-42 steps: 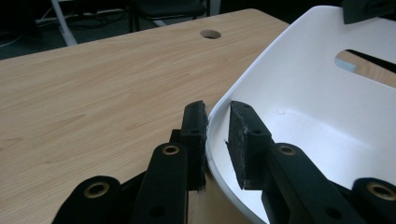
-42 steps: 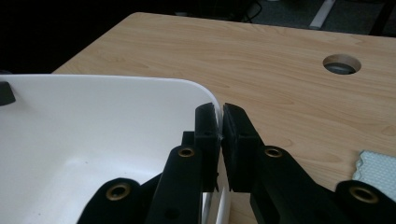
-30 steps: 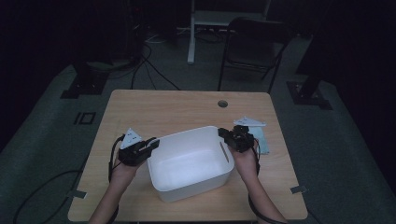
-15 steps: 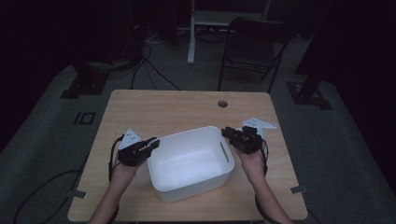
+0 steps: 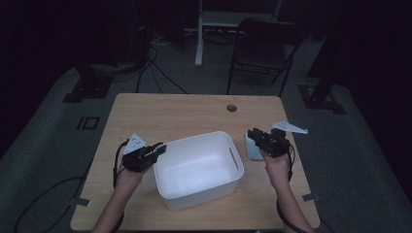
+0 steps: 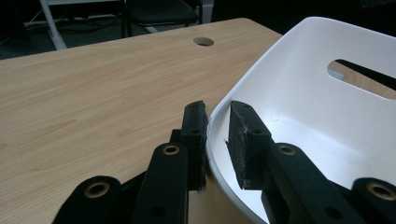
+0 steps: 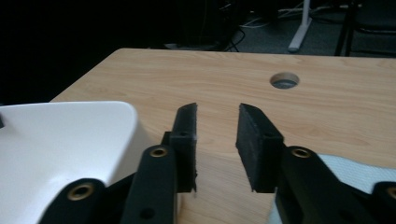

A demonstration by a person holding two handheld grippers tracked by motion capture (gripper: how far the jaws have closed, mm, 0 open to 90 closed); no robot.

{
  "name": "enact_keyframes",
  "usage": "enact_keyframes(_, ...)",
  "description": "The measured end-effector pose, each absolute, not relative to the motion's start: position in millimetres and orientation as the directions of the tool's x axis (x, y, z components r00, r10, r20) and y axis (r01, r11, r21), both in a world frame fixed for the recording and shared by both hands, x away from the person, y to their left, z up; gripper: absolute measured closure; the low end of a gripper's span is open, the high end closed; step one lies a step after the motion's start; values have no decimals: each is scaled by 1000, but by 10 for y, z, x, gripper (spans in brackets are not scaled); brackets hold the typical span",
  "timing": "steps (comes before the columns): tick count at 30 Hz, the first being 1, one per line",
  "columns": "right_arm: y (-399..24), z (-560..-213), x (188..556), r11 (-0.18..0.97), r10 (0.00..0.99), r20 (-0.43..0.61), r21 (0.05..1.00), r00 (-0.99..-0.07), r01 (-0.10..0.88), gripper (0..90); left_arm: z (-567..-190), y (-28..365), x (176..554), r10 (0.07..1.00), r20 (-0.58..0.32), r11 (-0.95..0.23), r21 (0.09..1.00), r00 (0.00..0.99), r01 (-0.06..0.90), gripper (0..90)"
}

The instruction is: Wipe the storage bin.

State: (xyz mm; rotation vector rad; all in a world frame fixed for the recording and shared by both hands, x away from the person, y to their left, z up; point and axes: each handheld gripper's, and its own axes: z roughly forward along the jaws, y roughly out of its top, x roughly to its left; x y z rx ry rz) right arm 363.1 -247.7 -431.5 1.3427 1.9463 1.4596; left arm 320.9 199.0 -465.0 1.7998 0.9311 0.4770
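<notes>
right gripper (image 5: 256,136) just let go of the white bin (image 5: 198,167) and slid off right, jaws opening, empty. left gripper (image 5: 156,148) still pinches the rim mid-table, so one release left

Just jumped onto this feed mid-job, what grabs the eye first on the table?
A big white tub sits empty at the near middle of the wooden table. The left claw straddles its rim, one jaw outside and one inside. The right claw has just been opening with nothing between its jaws, off the tub's right side above a pale cloth.
</notes>
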Motion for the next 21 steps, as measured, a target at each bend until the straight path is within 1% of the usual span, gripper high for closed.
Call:
enact_keyframes(6,-2655,-4391,3727,-17,862,255,879,-439,477,583,-4652,1999,3211,773,-101,-186,908,627,376,764)
enact_keyframes(11,-2771,-4531,3852,-3,899,221,866,-378,499,519,-4653,2003,3213,771,-105,-184,908,628,377,765)
enact_keyframes(13,-2785,-4557,3875,0,904,215,864,-369,503,510,-4653,2005,3213,770,-104,-185,908,629,376,765)
enact_keyframes(14,-2833,-4646,3947,-6,914,218,852,-343,523,482,-4652,2006,3214,770,-104,-185,908,629,377,766)
enact_keyframes(18,-2910,-4807,4045,-26,924,228,839,-307,543,460,-4654,2006,3214,770,-111,-179,908,628,379,765)
enact_keyframes(21,-2938,-4904,4121,-9,938,201,828,-283,560,431,-4654,2005,3214,771,-110,-179,908,628,379,765)
